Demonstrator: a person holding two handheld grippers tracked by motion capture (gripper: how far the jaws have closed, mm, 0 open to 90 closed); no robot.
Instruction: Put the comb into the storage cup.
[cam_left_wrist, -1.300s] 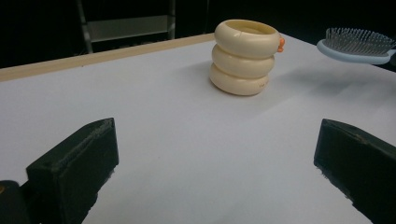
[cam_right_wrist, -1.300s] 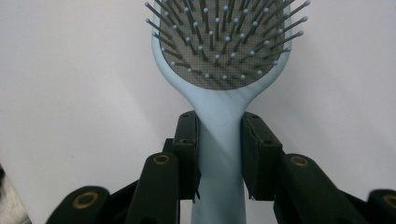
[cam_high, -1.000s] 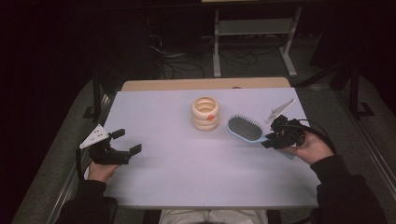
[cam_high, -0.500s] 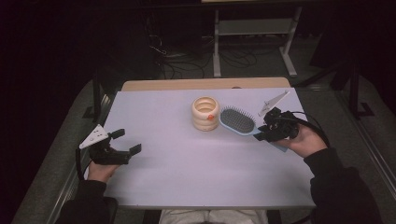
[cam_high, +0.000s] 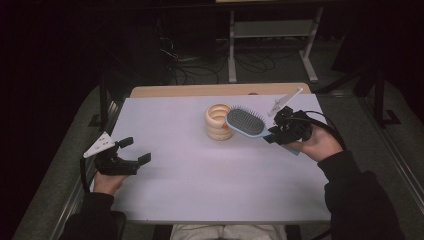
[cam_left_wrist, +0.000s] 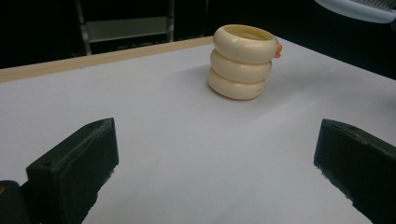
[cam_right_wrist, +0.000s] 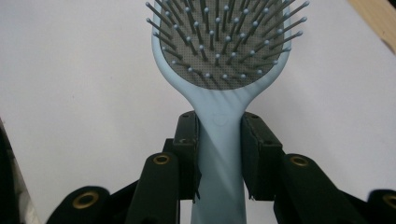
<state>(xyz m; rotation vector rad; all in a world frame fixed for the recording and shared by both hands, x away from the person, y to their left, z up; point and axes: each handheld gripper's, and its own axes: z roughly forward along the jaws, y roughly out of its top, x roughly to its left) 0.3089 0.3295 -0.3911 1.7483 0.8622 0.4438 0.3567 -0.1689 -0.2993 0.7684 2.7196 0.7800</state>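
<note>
Surface: we see a pale lilac-white table top filling the middle of the high view, with a light wooden strip along its far edge.
Room: dark all round; at the top centre of the high view, cables lie on the floor, and right of them stands a grey metal rack.
Left gripper: at the lower left of the high view the left gripper sits low over the table in the person's left hand, its jaws wide apart with nothing between them; it is where it was a second ago.
Ring cup: a cream cup of three stacked rings stands upright at the upper centre, unmoved.
Change: the hairbrush lay right of the cup a second ago; now its head has travelled left and hangs above the table, overlapping the cup's right rim in the high view.
Hairbrush and right gripper: the right gripper, at the right centre, is clamped on the light-blue handle; in the right gripper view the jaws press both sides of the handle, bristles facing the camera, head pointing away from the hand.
</note>
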